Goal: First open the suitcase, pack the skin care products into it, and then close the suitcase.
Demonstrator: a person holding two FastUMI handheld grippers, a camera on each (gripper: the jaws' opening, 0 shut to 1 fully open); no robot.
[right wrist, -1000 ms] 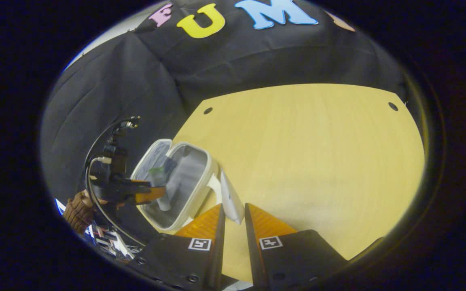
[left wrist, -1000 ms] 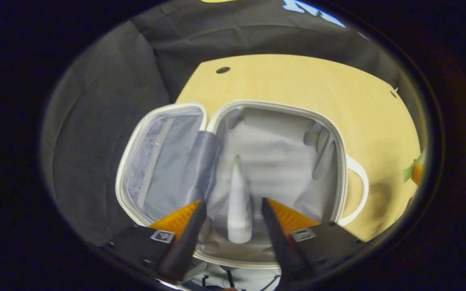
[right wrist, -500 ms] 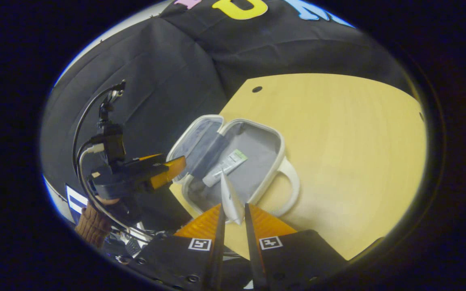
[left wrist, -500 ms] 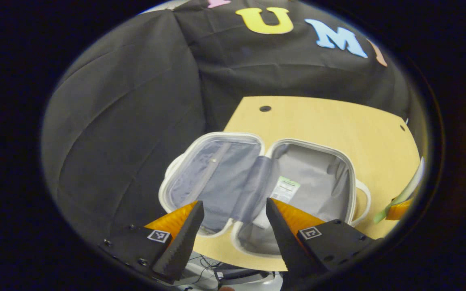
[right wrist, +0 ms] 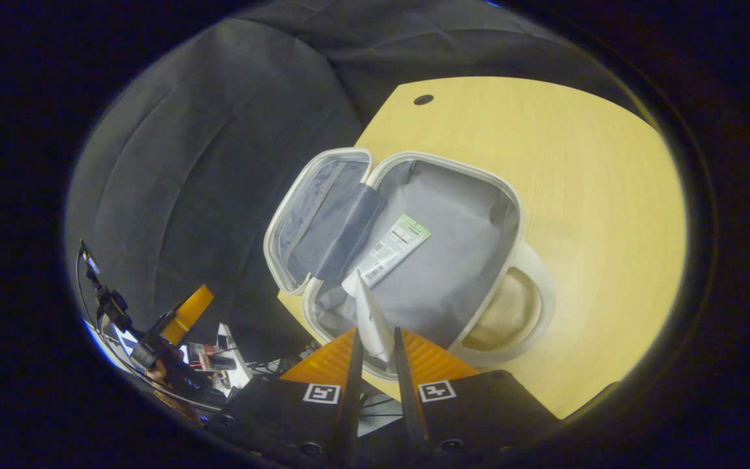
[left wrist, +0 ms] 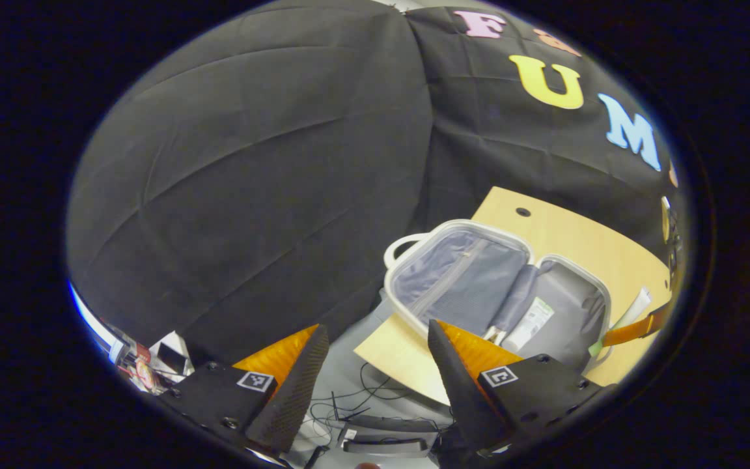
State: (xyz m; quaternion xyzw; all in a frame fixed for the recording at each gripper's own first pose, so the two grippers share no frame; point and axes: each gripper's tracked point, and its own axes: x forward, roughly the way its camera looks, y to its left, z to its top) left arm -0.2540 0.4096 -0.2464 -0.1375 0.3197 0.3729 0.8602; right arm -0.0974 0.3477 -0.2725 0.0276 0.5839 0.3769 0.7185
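Note:
The small white suitcase (right wrist: pixel 459 260) lies open on the wooden table (right wrist: pixel 577 163), its lid folded out to the left. A white tube with a green end (right wrist: pixel 388 251) rests flat in the main half, near the hinge. My right gripper (right wrist: pixel 375 333) is shut on a second white tube (right wrist: pixel 370 316) and hovers over the near edge of the case. My left gripper (left wrist: pixel 375 384) is open with nothing between its fingers, pulled back off the table's edge; the open suitcase (left wrist: pixel 453 273) sits ahead to its right with the tube (left wrist: pixel 530 324) inside. The right gripper's finger (left wrist: pixel 635 329) shows at the far right.
Black cloth walls close in the back and left of the table. Cables and equipment (left wrist: pixel 375 417) lie on the floor below the table edge. The left gripper (right wrist: pixel 183 312) and its cables show low on the left in the right gripper view.
The left gripper let the green-ended tube drop into the suitcase and drew back to the left, off the table. The right gripper carried its tube over the open case.

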